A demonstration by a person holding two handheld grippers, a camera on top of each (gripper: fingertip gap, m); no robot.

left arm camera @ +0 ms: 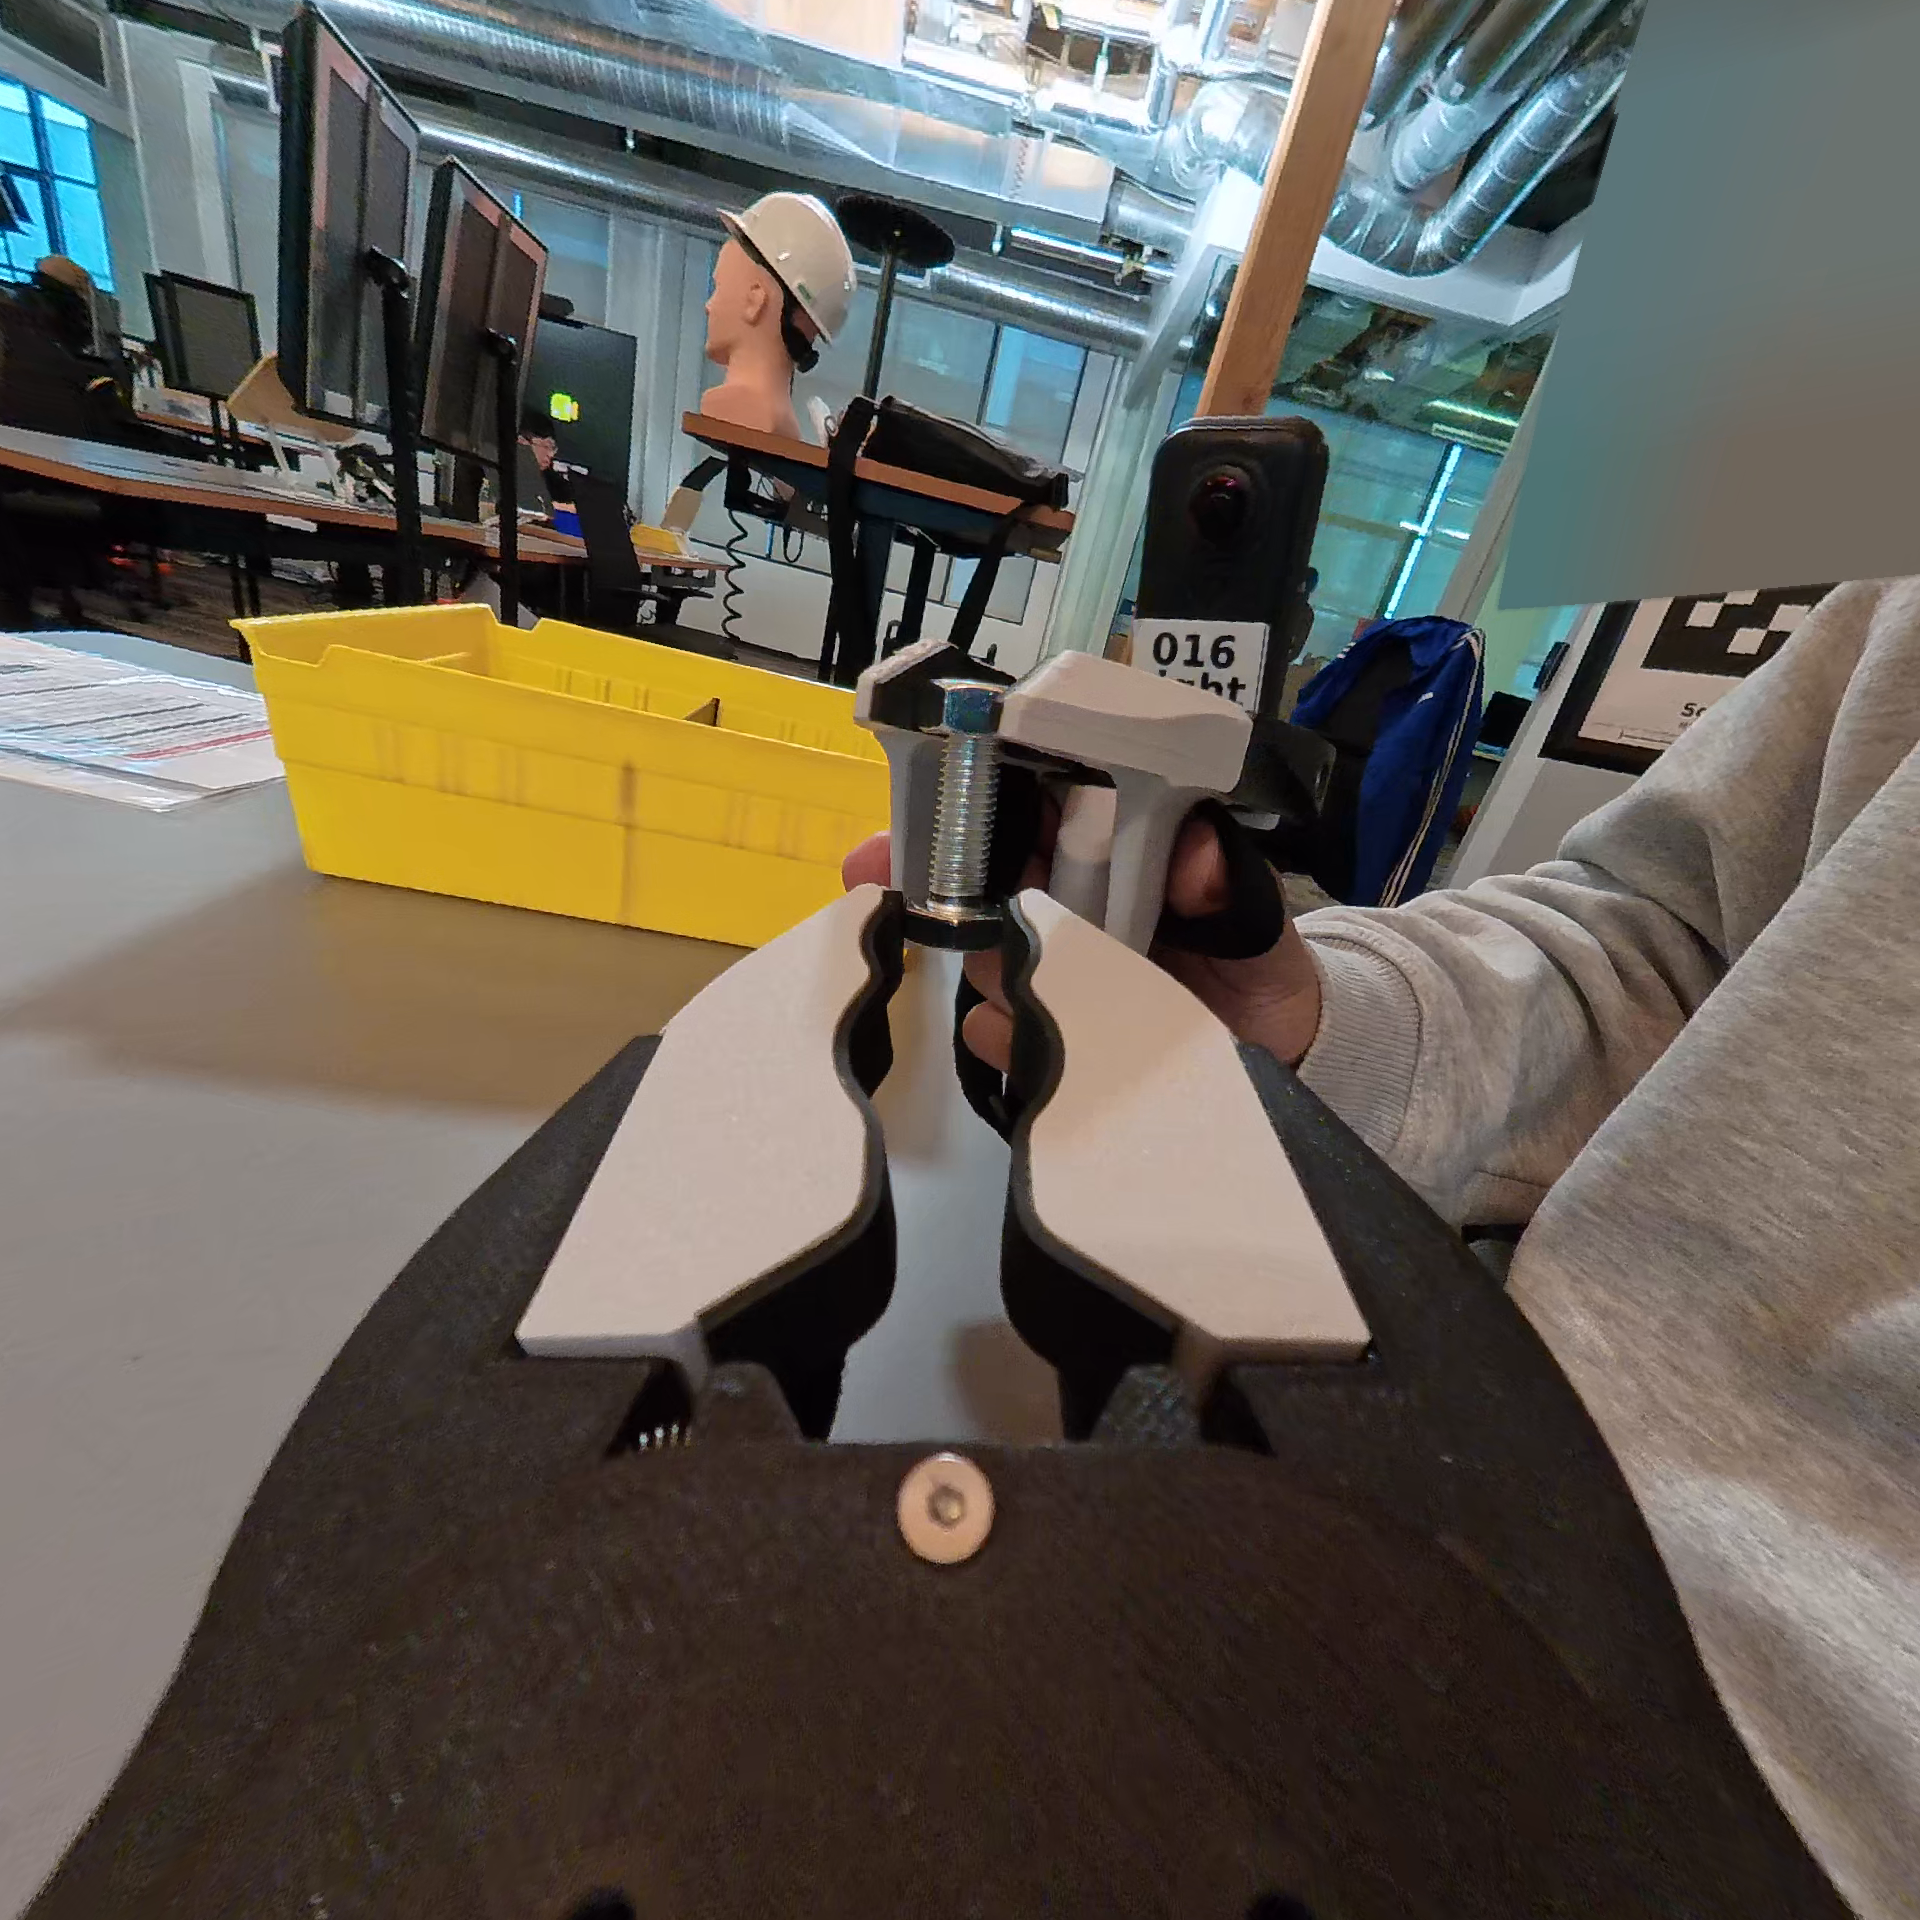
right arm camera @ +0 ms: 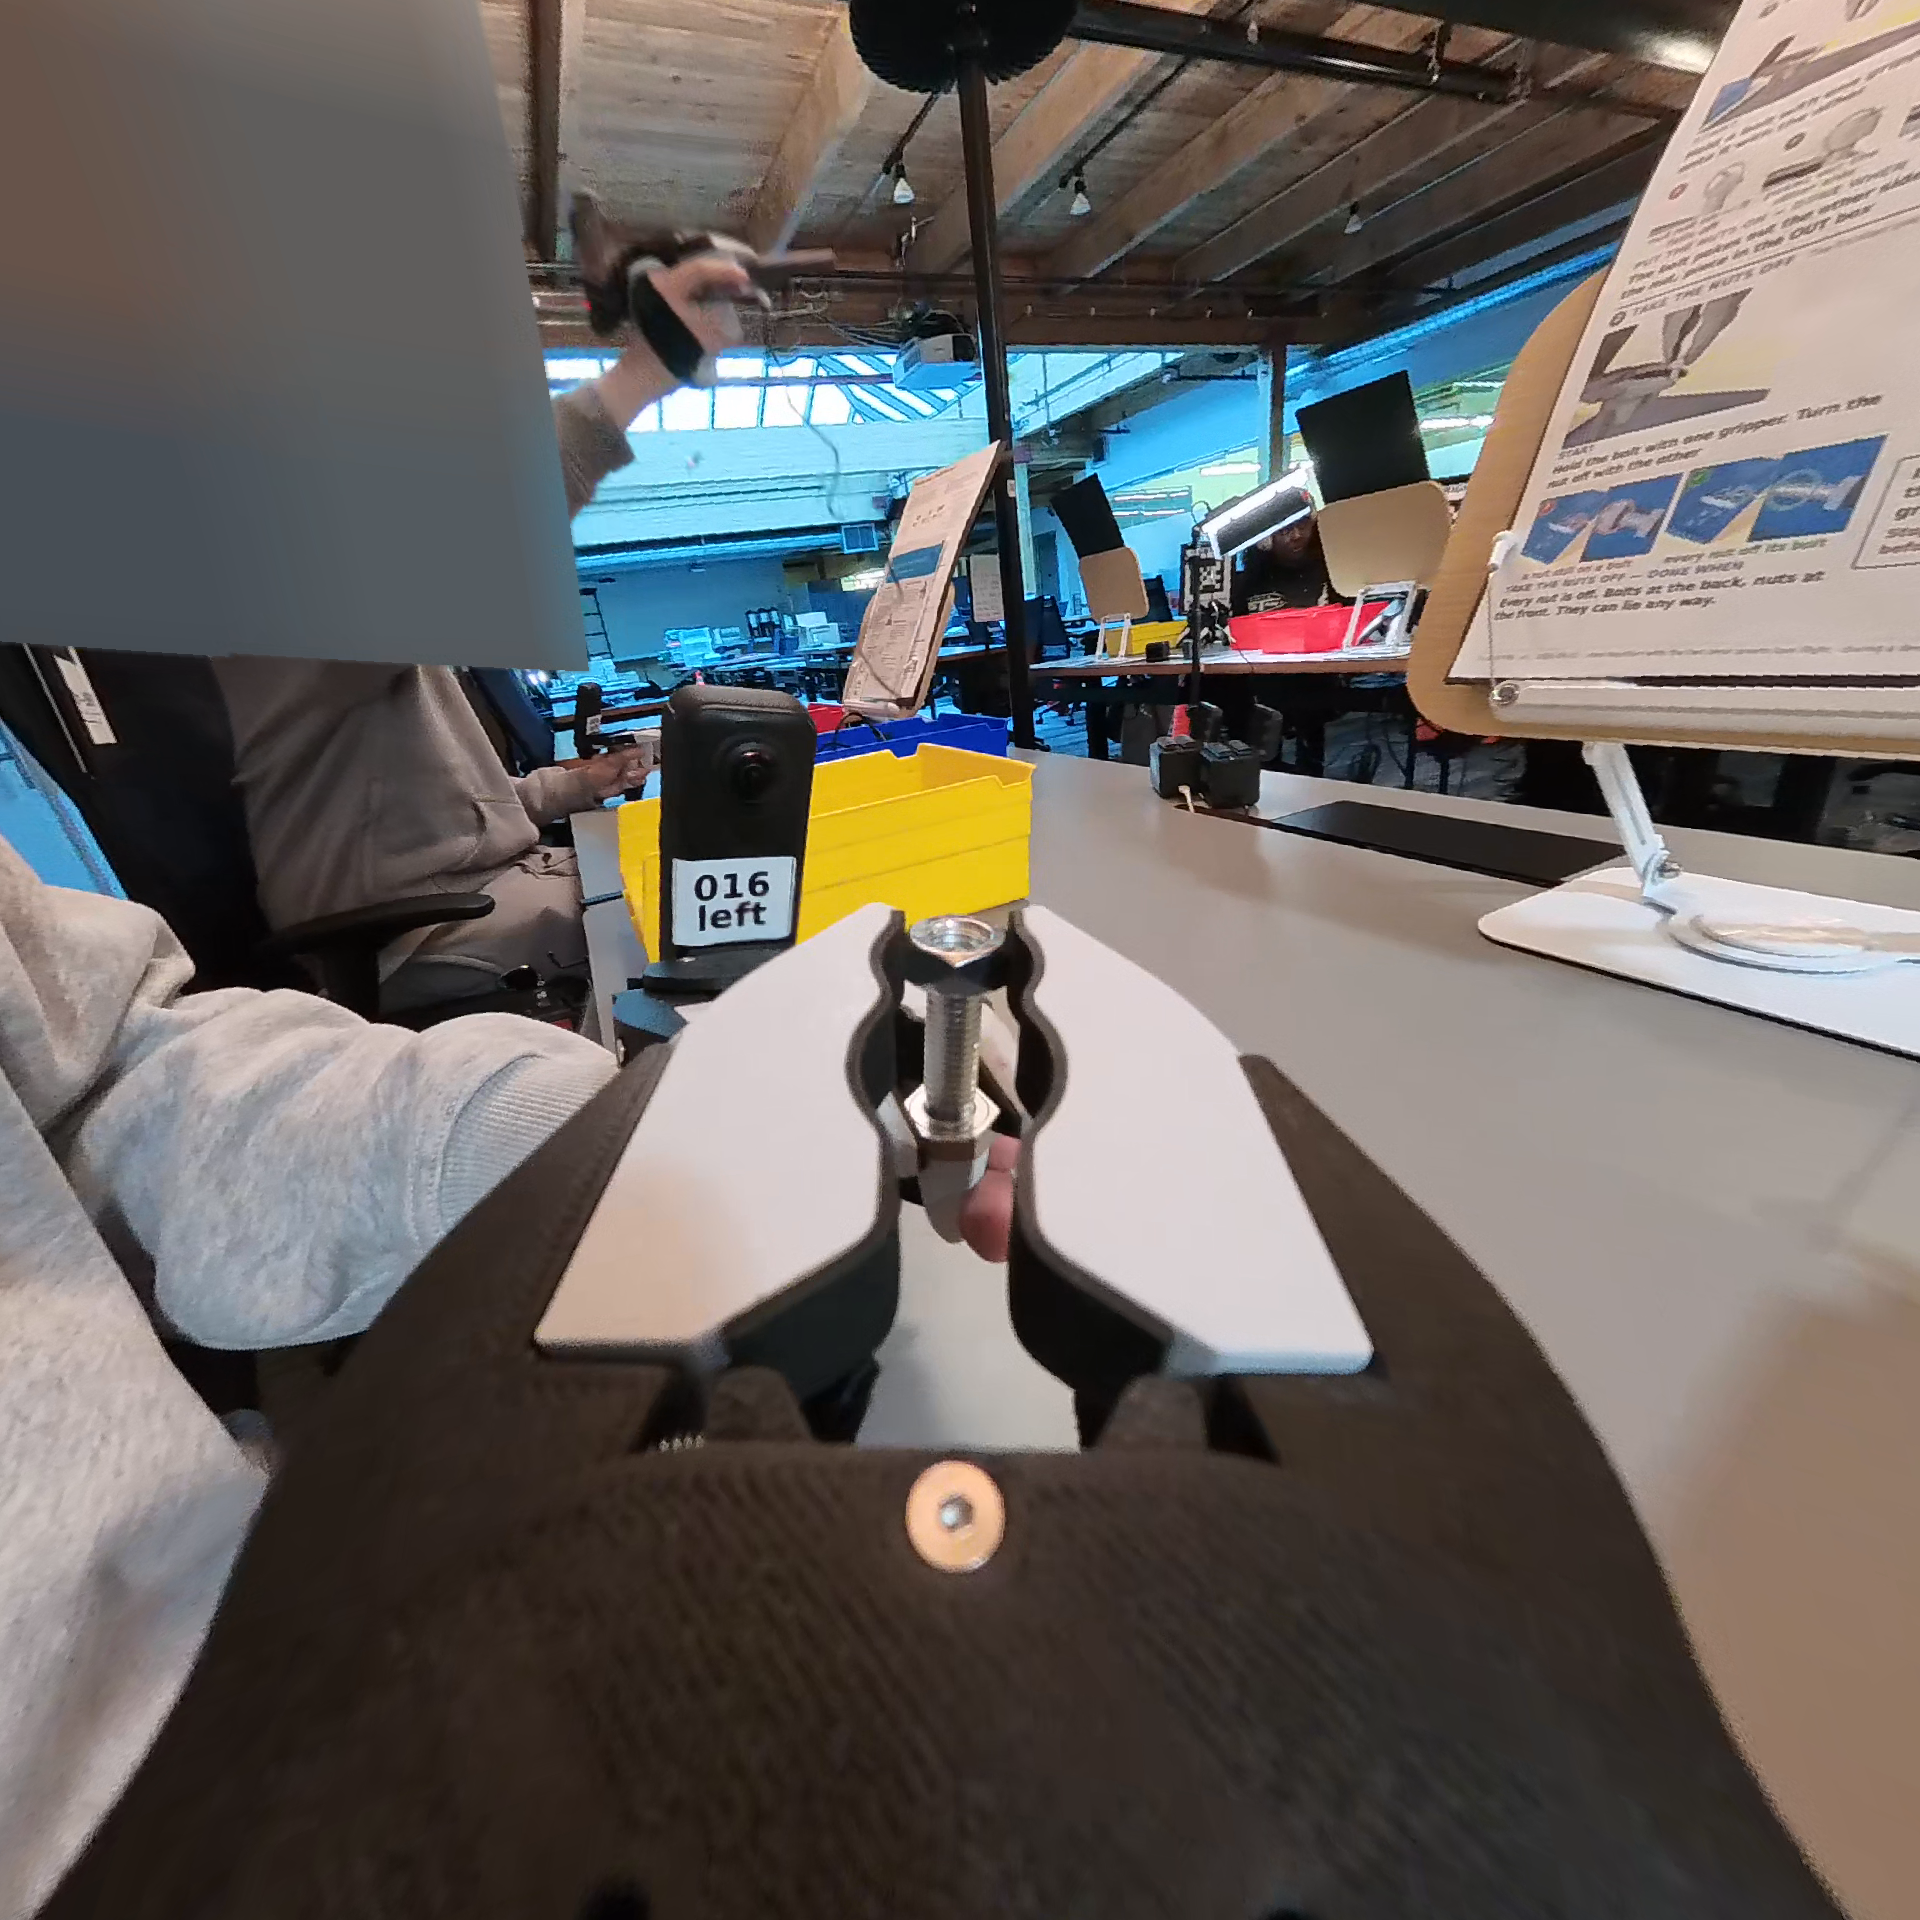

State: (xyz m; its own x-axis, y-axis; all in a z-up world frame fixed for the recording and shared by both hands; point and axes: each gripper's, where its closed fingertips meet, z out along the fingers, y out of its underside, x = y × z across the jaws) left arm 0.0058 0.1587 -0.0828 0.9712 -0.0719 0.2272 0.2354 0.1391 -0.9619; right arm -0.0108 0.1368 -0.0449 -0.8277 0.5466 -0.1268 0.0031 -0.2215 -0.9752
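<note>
Though no part of it rests on the grey surface, the silver threaded steel bolt hangs in the air between both tools: the right gripper pinches its hexagonal head in the jaws' tip notch, and the left gripper pinches the silver hexagonal nut at the shank's other end. The bolt looks rigid, dense for its size and smooth on its flats, so the hexagonal faces seem the surest places to grip; the threads would likely slip. Beyond them, on the far part of the surface, stands a yellow plastic divided bin; its contents are hidden behind its walls.
</note>
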